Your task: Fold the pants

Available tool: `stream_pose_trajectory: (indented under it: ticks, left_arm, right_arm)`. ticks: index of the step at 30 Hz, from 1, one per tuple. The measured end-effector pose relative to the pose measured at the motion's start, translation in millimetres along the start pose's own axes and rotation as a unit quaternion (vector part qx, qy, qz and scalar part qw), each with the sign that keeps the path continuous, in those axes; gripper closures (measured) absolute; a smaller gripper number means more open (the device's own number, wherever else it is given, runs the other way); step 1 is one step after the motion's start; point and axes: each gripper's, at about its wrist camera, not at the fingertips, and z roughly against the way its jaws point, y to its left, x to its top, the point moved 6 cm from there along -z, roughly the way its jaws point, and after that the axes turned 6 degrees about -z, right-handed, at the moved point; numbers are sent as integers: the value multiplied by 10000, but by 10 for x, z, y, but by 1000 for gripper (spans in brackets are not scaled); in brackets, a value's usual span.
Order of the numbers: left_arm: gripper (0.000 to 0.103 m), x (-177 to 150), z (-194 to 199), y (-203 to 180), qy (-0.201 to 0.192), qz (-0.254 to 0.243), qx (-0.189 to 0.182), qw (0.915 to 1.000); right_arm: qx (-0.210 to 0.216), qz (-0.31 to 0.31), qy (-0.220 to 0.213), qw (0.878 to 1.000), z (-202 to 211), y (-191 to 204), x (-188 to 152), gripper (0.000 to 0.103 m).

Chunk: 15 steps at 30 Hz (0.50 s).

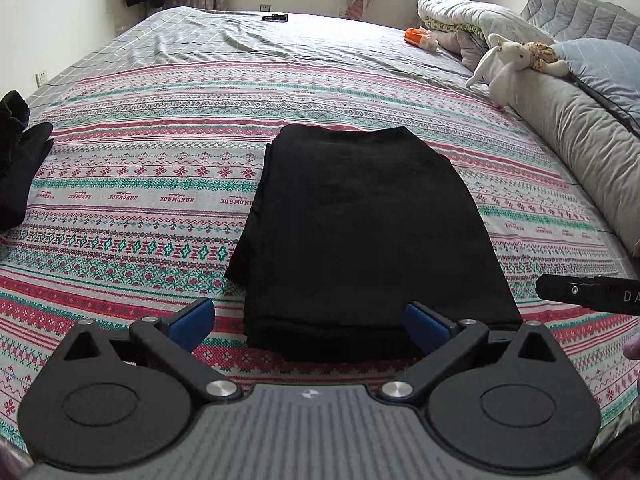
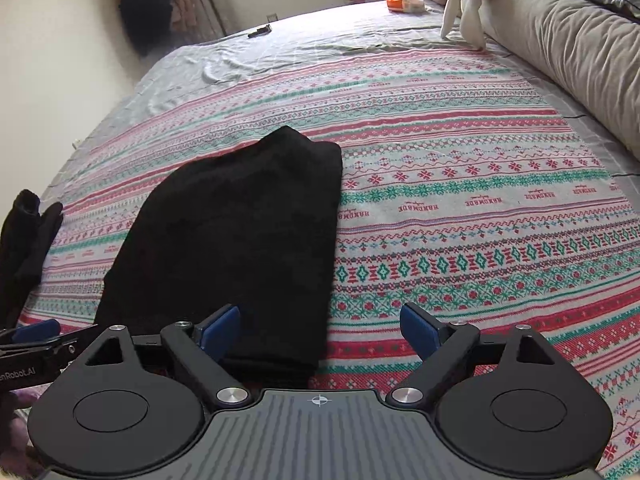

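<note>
Lying folded into a compact black rectangle, the pants point(image 1: 360, 232) are resting on the patterned bedspread point(image 1: 140, 168) near the bed's front edge. The left gripper point(image 1: 308, 322) is hovering over their near edge with blue pads spread wide, gripping nothing. The right gripper point(image 2: 320, 332) is standing likewise apart, its left pad over the fabric's near corner, nothing clamped. Another dark garment point(image 1: 20, 152) is lying at the left margin. A stuffed rabbit point(image 1: 504, 64) is sitting on the grey bolster point(image 1: 580, 140).

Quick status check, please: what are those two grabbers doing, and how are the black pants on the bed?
Left hand-held gripper open, empty. Right hand-held gripper open, empty. Black pants folded flat on patterned bedspread. Nothing in the way.
</note>
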Motion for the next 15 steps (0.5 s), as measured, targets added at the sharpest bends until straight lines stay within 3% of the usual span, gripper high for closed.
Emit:
stream_pose_trajectory:
  ticks: [9, 15]
  left_arm:
    - [0, -92, -15, -119, 35, -143, 668, 9977]
    - [0, -131, -119, -141, 121, -288, 954, 9949]
  right_arm:
    - [-335, 112, 39, 9994, -91, -67, -174, 14]
    - [-831, 510, 64, 9952, -172, -43, -245, 14]
